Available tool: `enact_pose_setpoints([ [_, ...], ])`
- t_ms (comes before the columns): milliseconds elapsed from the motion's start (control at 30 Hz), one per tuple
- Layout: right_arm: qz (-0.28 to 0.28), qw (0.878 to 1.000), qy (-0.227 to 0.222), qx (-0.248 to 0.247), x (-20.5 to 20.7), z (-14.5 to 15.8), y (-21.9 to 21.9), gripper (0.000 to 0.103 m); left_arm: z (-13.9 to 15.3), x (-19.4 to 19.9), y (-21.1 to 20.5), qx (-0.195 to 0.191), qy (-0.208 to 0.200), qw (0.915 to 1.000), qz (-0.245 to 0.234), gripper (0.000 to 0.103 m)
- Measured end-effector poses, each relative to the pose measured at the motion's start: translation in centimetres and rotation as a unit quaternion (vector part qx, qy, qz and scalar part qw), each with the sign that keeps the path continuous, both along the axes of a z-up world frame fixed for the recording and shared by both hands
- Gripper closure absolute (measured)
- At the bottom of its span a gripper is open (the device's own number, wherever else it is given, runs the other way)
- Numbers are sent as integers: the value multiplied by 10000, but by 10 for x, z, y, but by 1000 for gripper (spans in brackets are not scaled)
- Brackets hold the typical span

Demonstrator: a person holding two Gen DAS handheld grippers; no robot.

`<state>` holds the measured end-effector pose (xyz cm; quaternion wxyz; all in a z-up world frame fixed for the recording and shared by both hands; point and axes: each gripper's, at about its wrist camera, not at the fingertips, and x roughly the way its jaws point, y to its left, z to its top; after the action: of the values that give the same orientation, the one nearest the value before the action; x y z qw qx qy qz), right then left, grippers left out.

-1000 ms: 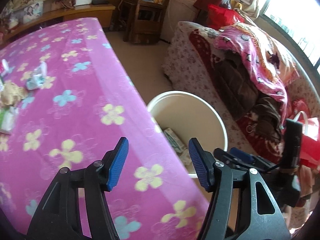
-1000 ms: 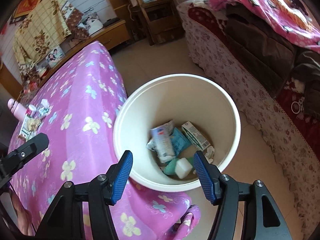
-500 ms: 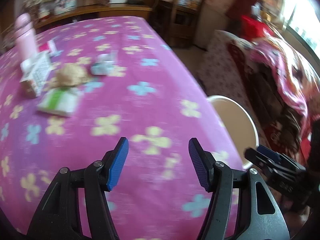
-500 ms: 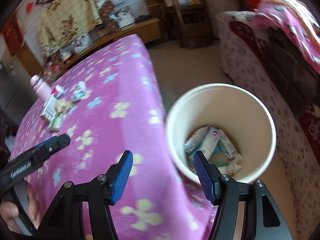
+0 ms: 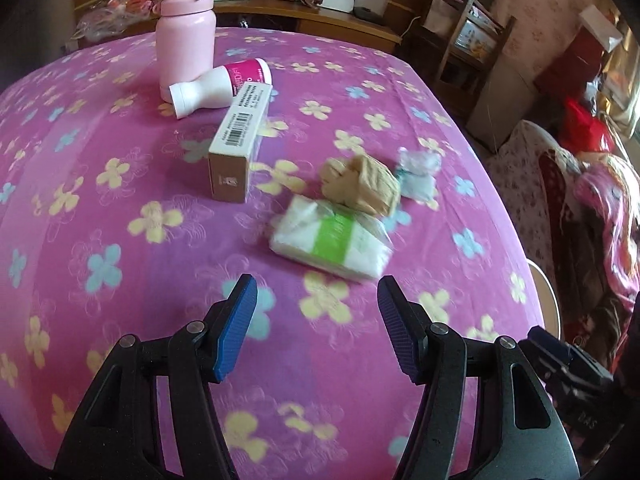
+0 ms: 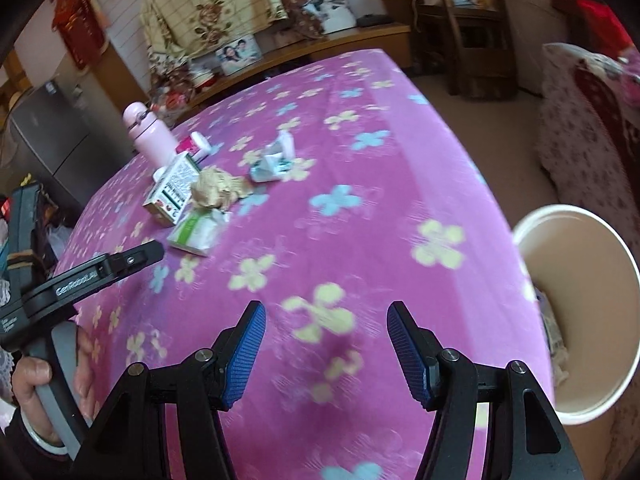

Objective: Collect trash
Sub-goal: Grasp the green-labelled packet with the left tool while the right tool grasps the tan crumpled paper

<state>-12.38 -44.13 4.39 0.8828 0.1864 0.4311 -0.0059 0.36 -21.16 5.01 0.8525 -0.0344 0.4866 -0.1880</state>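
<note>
Left gripper (image 5: 316, 328) pitched downward over the bench (image 5: 120, 200) draped in magenta flowered cloth, jaws parted and empty, having just opened slightly. Just ahead lies the white tissue pack with green band (image 5: 334, 240), long axis running left-near to right-far; crumpled tan paper (image 5: 360, 184) touches its far edge. Right gripper (image 6: 326, 350), likewise angled down, jaws parted, empty. Cream round bin (image 6: 624, 264) stands beside the bench edge, right. A hand (image 6: 36, 384) grips the left tool's handle.
</note>
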Motion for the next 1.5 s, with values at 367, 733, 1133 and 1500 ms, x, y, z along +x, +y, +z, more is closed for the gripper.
enact_pose_setpoints([
  [367, 2, 10000, 70, -7, 10, -6, -6, 42, -27, 32, -49, 552, -150, 9983, -130, 29],
  [733, 61, 10000, -45, 24, 36, -3, -8, 42, -25, 28, -31, 45, 146, 9989, -432, 85],
  [1133, 1011, 9939, -436, 47, 110, 7, 68, 42, -14, -20, 53, 288, 185, 9980, -533, 92],
  [1500, 1084, 9933, -400, 64, 134, -7, 94, 85, -6, -29, 71, -30, 108, 9990, -430, 92],
])
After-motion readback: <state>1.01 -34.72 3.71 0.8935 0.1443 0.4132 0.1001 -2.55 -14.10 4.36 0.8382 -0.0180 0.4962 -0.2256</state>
